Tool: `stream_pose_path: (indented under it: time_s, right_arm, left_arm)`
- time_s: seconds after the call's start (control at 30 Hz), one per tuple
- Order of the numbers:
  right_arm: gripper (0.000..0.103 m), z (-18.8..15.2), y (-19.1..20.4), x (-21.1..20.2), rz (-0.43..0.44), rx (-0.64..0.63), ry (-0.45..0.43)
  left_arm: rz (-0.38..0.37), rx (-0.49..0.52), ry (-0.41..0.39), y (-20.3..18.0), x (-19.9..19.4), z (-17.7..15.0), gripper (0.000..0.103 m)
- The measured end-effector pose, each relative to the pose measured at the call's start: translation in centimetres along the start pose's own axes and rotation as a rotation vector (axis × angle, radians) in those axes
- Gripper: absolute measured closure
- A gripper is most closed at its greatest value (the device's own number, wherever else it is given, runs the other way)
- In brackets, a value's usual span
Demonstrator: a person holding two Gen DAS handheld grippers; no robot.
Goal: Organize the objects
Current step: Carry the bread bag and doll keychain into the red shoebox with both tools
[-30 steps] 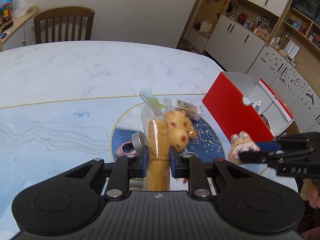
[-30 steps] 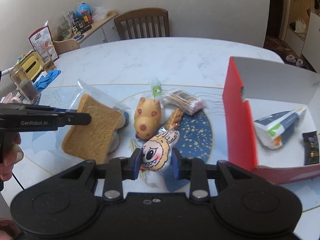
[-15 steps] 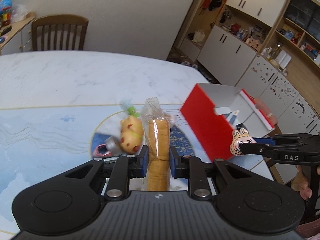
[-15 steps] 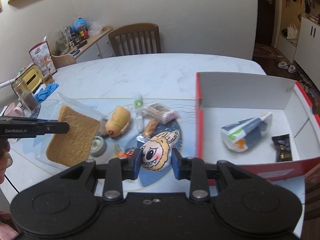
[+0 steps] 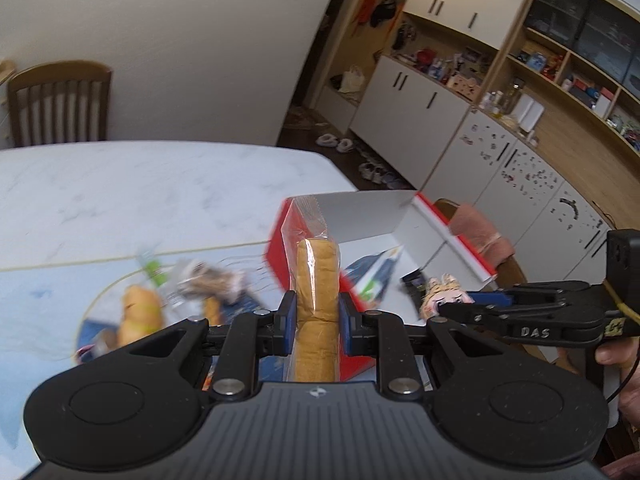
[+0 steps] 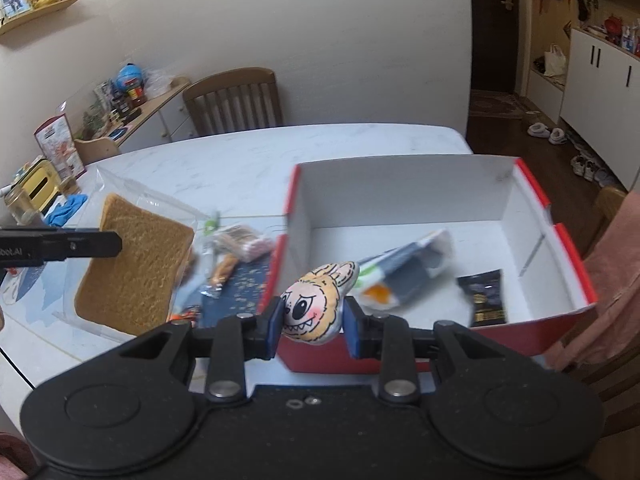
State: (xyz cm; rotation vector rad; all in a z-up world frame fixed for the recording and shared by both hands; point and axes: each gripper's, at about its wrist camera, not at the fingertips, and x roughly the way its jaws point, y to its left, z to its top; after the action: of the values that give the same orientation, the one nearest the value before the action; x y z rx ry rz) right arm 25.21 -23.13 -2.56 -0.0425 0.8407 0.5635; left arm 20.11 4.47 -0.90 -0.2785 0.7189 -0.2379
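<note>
**Bread and plush toy held near the red box**

Two handheld grippers above a white marble table (image 6: pixel 248 160). Left gripper (image 5: pixel 318 316) clamped on a bagged slice of bread (image 5: pixel 317 300), held on edge between the blue pads, clear wrapper sticking up past the crust. Same slice seen flat-on from the right wrist view (image 6: pixel 136 268), pinched at its upper edge, hanging above the table left of the box. Right gripper (image 6: pixel 312 320) closed around a small plush monster head (image 6: pixel 316 304), tan fur, rabbit ears, toothy grin, at the near left corner of the box. Open red box (image 6: pixel 576 276) with white inside, on the table's right side, already holding a white and blue packet (image 6: pixel 408 276) and a small black sachet (image 6: pixel 486 296). Left of the box, blurred on a dark blue mat (image 6: pixel 240 284): a yellow toy (image 5: pixel 140 312), a bag of cotton swabs (image 6: pixel 240 240), other small packets. Wooden chair (image 6: pixel 236 100) behind the table.
</note>
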Motion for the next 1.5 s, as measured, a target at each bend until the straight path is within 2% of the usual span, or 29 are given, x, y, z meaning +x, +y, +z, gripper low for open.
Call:
stream_pose_path:
  time_s: [0.3,0.5,0.73,0.93,1.07,1.2,1.5]
  right_arm:
    - [0.073,0.2,-5.4,-0.4,-0.018,0.023,-0.016]
    - [0.073,0.6,-8.0,0.0,-0.018,0.019,-0.020]
    - [0.073,1.3,-10.2,1.5,-0.017,0.029,-0.006]
    - [0.073,1.4,-11.0,3.4,-0.008,0.024,0.045]
    - [0.073,1.3,-11.5,4.9,-0.011,0.015,0.083]
    - [0.073,1.3,-12.1,5.9,-0.002,0.024,0.109]
    - [0.073,1.5,-11.9,8.3,0.015,-0.001,0.186]
  left_arm:
    - [-0.013,0.089,-0.029,-6.3,3.9,3.0,0.083]
    - [0.045,0.143,-0.013,-9.0,7.0,4.7,0.083]
    - [0.125,0.178,0.046,-10.4,11.4,6.3,0.083]
    - [0.200,0.277,0.099,-11.3,15.3,6.9,0.083]
    - [0.237,0.383,0.139,-11.9,17.8,7.0,0.083]
    - [0.247,0.461,0.189,-12.7,20.1,6.9,0.083]
    - [0.267,0.493,0.266,-12.6,23.6,6.3,0.083]
